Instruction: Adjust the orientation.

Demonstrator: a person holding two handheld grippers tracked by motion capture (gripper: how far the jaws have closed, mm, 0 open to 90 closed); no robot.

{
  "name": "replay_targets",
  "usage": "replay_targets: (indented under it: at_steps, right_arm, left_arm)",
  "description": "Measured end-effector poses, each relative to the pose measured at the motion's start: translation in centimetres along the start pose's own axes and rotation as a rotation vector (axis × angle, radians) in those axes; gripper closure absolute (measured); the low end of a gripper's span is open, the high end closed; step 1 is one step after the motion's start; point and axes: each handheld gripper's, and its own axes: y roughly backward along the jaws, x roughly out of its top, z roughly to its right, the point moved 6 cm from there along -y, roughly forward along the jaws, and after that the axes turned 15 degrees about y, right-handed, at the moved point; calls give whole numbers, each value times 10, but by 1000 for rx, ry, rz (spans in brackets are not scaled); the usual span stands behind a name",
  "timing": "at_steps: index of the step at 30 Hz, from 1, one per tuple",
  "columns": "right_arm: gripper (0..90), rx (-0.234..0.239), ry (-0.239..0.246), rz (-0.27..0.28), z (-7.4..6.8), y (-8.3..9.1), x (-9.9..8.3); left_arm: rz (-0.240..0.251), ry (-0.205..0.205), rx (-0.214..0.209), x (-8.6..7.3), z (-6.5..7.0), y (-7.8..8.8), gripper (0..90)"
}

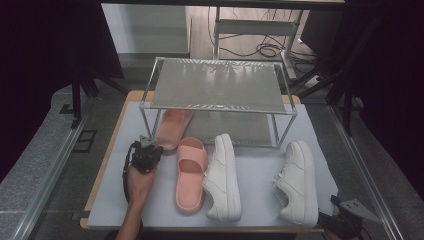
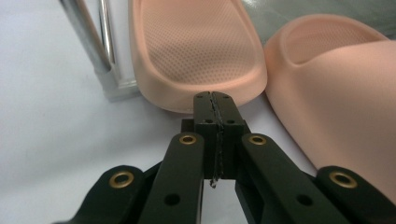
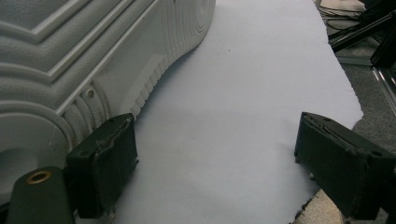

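Two pink slippers lie on the white table sheet: one (image 1: 172, 129) (image 2: 196, 51) reaches under the metal rack (image 1: 217, 85) with its toe, the other (image 1: 191, 172) (image 2: 336, 93) lies to its right. My left gripper (image 1: 146, 142) (image 2: 215, 99) is shut with nothing between its jaws. Its tips sit right at the heel rim of the slipper under the rack; I cannot tell whether they touch it. My right gripper (image 1: 334, 220) (image 3: 219, 158) stands open at the front right corner. Its left pad is beside the sole of a white sneaker (image 1: 298, 181) (image 3: 70, 60).
A second white sneaker (image 1: 223, 177) lies between the loose pink slipper and the right one. The rack's front left leg (image 2: 91, 44) stands close to the left of my left gripper. The sheet's torn edge (image 3: 345, 112) and the table's front edge are by my right gripper.
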Motion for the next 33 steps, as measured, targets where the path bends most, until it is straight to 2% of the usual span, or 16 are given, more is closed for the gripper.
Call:
replay_targets:
  at_steps: [11, 14, 22, 27, 33]
  right_arm:
    - [131, 0, 0, 0, 0, 0, 0]
    - [131, 0, 0, 0, 0, 0, 0]
    - [131, 0, 0, 1, 0, 0, 0]
    - [131, 1, 0, 1, 0, 0, 0]
    - [131, 0, -1, 1, 0, 0, 0]
  left_arm:
    - [-7, -19, 0, 11, 11, -15, 894]
    - [-2, -18, -13, 14, 18, -20, 894]
    - [-13, -50, -20, 20, 32, -33, 893]
    - [-12, -50, -27, 19, 32, -33, 889]
    - [-10, -30, -58, 14, 29, -20, 868]
